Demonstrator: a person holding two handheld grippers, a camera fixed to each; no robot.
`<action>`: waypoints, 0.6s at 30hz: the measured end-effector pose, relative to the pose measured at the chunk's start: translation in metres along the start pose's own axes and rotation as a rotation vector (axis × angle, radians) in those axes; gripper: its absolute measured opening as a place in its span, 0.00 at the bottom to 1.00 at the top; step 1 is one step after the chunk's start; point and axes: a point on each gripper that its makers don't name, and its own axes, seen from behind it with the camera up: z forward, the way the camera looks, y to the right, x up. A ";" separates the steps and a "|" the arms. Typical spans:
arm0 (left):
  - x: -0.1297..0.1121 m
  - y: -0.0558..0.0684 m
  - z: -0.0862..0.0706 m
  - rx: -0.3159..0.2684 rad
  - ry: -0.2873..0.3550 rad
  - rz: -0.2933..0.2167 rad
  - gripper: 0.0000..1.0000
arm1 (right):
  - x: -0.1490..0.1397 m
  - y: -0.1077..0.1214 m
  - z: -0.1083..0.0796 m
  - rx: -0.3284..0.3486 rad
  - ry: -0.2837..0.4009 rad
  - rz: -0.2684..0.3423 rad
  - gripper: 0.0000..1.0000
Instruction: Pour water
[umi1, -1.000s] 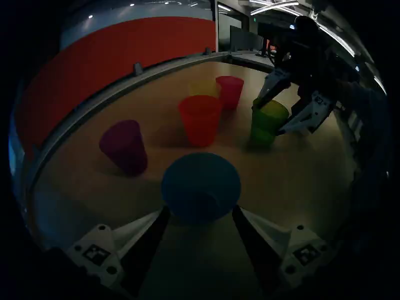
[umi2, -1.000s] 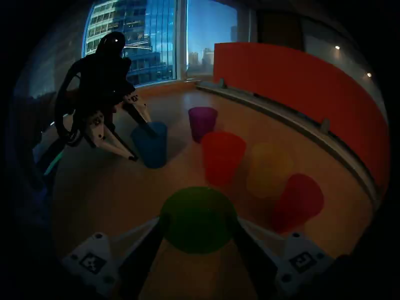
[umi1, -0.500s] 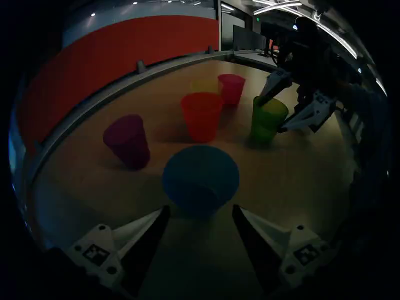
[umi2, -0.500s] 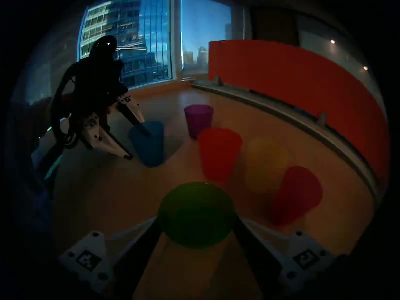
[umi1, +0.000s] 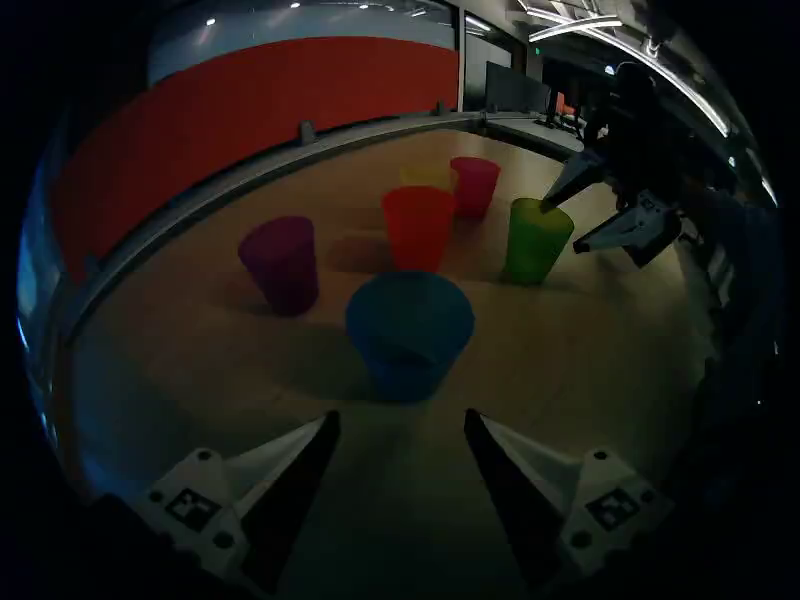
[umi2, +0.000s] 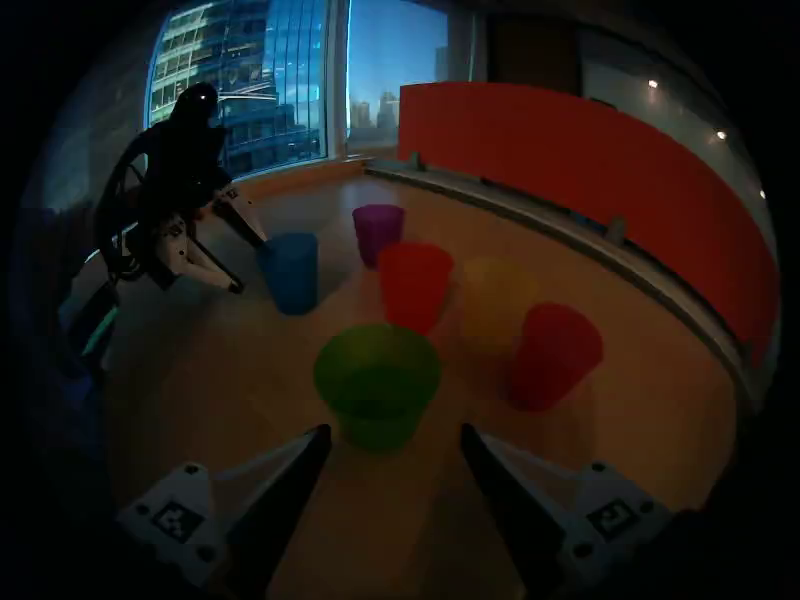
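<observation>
Cups of coloured plastic, six in all, stand upright on the wooden desk (umi1: 610, 340) in dim light; the left gripper (umi1: 399, 415) has its two fingers spread wide and grips nothing; the blue plastic cup (umi1: 410, 335) stands just ahead of its fingertips, apart from both; the right gripper (umi2: 395, 430) is likewise spread and empty, and the green plastic cup (umi2: 378, 385) stands just ahead of its fingertips, touching neither; in the left gripper view the right gripper appears farther off, one fingertip at the green cup's rim and the other clear of its wall; in the right gripper view the left gripper, with a dark figure behind it, sits beside the blue cup with neither finger pressing on it; between the blue and green cups and the desk's far edge stand the orange-red plastic cup (umi1: 417, 227), the purple plastic cup (umi1: 282, 263), the yellow plastic cup (umi1: 425, 175) and the pink plastic cup (umi1: 474, 185); the yellow and pink ones are just beside each other nearest that edge; a long red partition panel (umi1: 250, 110) runs along the far edge; whether any cup holds water cannot be told
</observation>
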 end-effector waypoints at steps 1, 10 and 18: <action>0.000 -0.001 -0.002 0.005 0.005 -0.005 0.92 | -0.001 0.001 -0.003 -0.007 0.002 0.003 1.00; 0.002 -0.006 -0.018 0.050 0.058 -0.054 0.92 | 0.000 0.011 -0.025 -0.066 0.046 0.033 1.00; 0.008 -0.017 -0.030 0.120 0.122 -0.084 0.92 | 0.012 0.017 -0.042 -0.112 0.106 0.056 1.00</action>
